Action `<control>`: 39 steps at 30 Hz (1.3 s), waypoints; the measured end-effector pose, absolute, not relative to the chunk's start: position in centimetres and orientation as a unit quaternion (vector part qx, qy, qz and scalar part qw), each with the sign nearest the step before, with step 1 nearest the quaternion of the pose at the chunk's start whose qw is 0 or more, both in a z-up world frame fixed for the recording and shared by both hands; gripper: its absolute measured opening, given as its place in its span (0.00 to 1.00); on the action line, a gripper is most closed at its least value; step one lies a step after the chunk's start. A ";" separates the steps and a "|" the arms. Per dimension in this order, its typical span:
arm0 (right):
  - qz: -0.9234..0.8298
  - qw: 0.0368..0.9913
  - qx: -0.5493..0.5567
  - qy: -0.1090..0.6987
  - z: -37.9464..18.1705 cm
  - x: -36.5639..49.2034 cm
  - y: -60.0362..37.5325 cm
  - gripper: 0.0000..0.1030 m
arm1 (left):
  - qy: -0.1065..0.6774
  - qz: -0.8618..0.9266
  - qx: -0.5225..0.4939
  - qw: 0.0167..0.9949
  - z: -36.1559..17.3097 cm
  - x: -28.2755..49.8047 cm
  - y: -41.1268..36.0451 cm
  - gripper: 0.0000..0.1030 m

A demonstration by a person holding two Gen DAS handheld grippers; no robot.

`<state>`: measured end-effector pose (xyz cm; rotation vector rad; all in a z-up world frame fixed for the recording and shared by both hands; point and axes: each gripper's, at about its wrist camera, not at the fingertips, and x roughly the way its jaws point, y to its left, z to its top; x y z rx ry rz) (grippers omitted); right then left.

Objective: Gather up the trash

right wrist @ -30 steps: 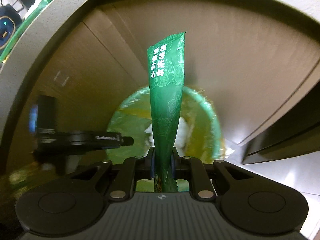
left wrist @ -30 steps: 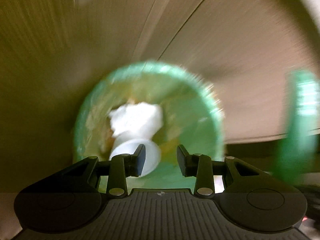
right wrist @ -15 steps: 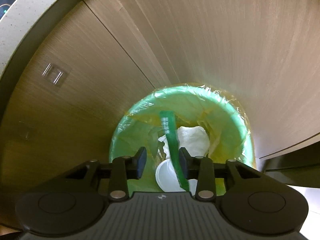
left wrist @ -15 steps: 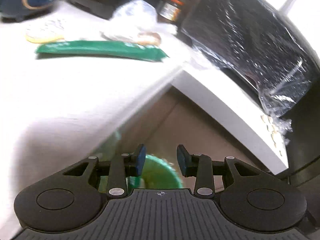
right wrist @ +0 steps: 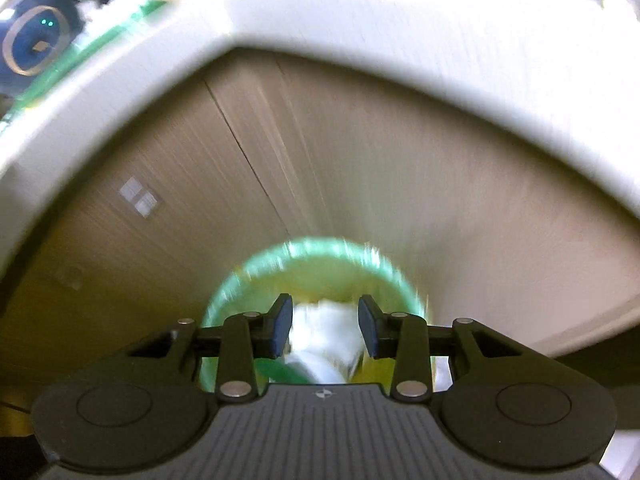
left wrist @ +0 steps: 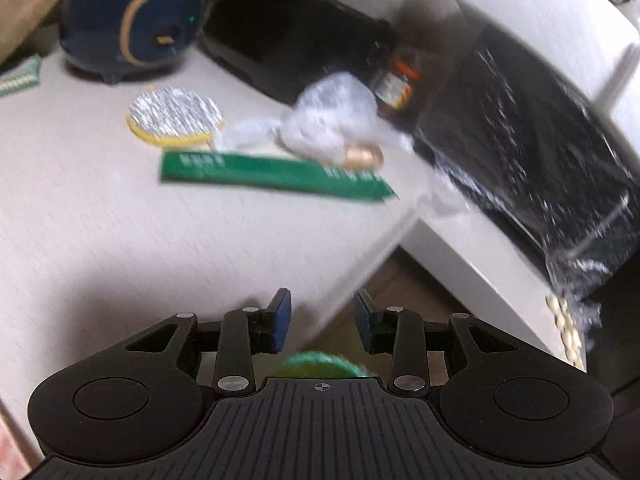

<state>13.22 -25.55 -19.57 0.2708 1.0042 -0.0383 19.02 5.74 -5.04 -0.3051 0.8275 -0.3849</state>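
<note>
- The left claw (left wrist: 322, 322) is held above the white worktop (left wrist: 120, 248), and its jaws are seen released, with nothing between them.
- A long green wrapper (left wrist: 276, 176) is seen lying flat on the worktop, well apart from the left claw.
- Just behind the wrapper, a crumpled clear plastic bag (left wrist: 332, 120) and a round foil lid with a yellow rim (left wrist: 174, 122) are seen (both a bit blurred).
- A dark blue round gadget (left wrist: 136, 20) and a small brown bottle (left wrist: 394, 86) are seen standing further back.
- A shiny black bag (left wrist: 532, 152) is seen on the right side of the worktop.
- The right claw (right wrist: 324, 330) is pointed down at a green trash bin (right wrist: 384, 268) beside the brown cabinet (right wrist: 360, 160).
- Its jaws are seen released too, and nothing is gripped.
- White crumpled trash (right wrist: 324, 332) is seen inside the bin, in line with the gap between the jaws (the picture is smeared here).
- A bit of the bin's green rim (left wrist: 320, 364) is also seen low in the left view.
</note>
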 end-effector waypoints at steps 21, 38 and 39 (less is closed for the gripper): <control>0.103 0.942 -0.009 0.321 -4.9 28.9 -14.0 0.71 | 0.385 -0.132 -0.214 0.888 -4.9 22.2 15.2 0.37; 0.068 0.929 0.030 0.363 -7.6 37.2 -14.3 0.60 | 0.411 -0.133 -0.223 0.874 -6.1 23.3 16.2 0.37; 0.076 0.929 0.019 0.361 -7.5 36.7 -13.8 0.56 | 0.412 -0.133 -0.224 0.873 -6.2 23.3 16.0 0.37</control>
